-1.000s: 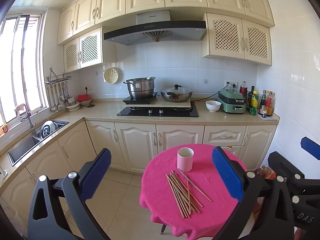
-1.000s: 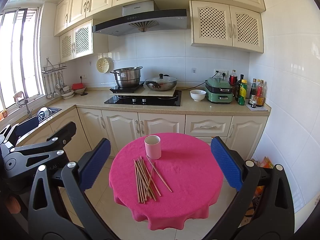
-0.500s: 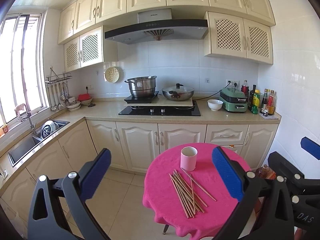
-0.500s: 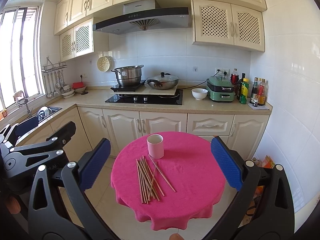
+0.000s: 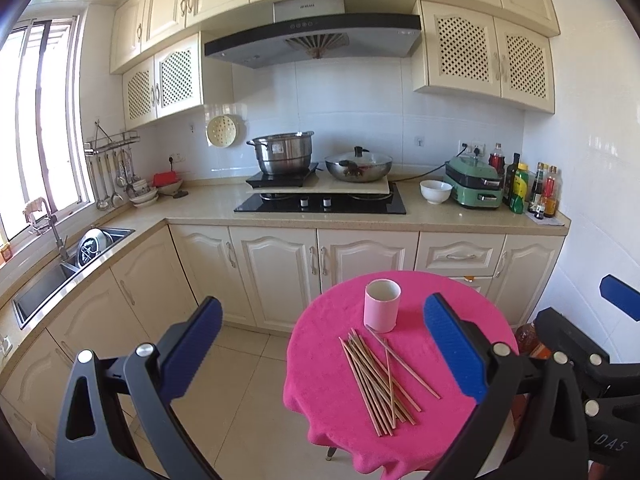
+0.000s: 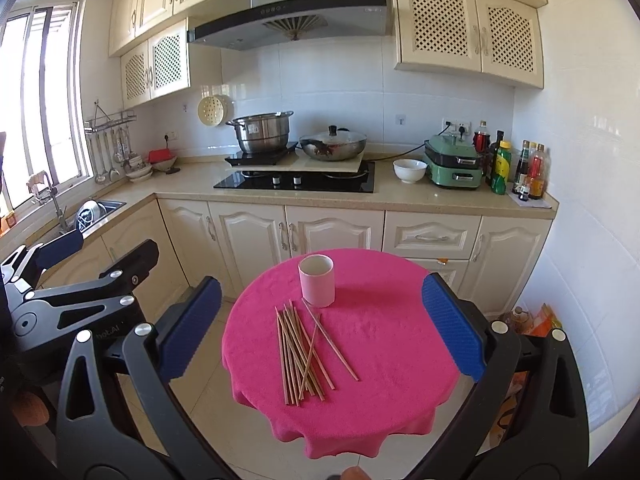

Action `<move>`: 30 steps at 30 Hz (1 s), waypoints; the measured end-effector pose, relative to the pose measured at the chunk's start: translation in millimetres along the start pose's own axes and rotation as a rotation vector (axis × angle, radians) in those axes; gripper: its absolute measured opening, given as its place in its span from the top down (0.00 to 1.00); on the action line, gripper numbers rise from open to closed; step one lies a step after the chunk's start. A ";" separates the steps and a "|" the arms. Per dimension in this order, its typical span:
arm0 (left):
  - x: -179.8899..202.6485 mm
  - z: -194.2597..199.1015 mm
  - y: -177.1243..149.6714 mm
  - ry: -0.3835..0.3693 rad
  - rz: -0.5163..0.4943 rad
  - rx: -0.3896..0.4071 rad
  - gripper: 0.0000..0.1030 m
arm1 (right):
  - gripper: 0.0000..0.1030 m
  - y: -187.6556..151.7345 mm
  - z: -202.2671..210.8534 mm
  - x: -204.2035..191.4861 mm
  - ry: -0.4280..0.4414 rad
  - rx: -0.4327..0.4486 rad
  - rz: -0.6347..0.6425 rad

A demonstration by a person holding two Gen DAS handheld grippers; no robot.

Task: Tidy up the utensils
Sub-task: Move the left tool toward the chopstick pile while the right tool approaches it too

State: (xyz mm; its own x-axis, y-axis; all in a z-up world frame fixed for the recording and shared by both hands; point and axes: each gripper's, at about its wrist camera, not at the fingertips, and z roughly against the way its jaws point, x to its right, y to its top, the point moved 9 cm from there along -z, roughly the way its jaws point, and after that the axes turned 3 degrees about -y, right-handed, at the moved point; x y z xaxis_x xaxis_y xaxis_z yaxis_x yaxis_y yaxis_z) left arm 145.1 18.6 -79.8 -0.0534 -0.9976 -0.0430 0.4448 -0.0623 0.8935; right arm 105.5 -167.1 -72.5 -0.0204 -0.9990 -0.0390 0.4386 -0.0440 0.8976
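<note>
With both claws, left [image 5: 320,344] and right [image 6: 320,328], spread wide and empty above the table [image 6: 400,344], the crossed chopsticks [image 6: 302,354] beside the cup [image 6: 316,286] can scatter or tip it if you pinch carelessly; versus earlier, the table sits closer.

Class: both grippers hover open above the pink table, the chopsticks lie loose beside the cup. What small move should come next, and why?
Probably lower the right gripper toward the chopsticks. They lie scattered on the pink cloth, none in the pink cup, and both the right gripper and the left gripper are open, holding nothing.
</note>
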 end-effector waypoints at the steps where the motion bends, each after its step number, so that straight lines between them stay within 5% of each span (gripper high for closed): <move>1: 1.4 -6.2 -0.2 0.002 -0.002 -0.006 0.04 | 0.05 -0.9 -4.9 1.9 -0.005 -0.002 0.001; 9: 16.5 -84.2 1.0 0.022 -0.010 -0.083 0.04 | 0.05 3.2 -81.1 17.4 0.032 -0.054 0.026; 13: 25.1 -140.8 -13.5 -0.005 0.026 -0.194 0.04 | 0.05 -1.1 -129.9 25.6 0.057 -0.109 0.077; 22: 19.6 -281.3 -159.6 -0.060 0.211 -0.683 0.08 | 0.36 -79.0 -262.8 45.6 0.132 -0.428 0.186; 30: 10.2 -322.8 -245.9 -0.001 0.207 -0.887 0.14 | 0.44 -141.0 -320.8 41.2 0.194 -0.643 0.219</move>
State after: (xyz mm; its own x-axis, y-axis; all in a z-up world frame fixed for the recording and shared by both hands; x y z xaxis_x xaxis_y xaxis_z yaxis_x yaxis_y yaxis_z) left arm 323.8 14.5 -444.3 0.1040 -0.9913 0.0808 0.9702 0.1190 0.2111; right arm 331.0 -202.5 -341.5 0.2632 -0.9646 -0.0185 0.8594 0.2257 0.4587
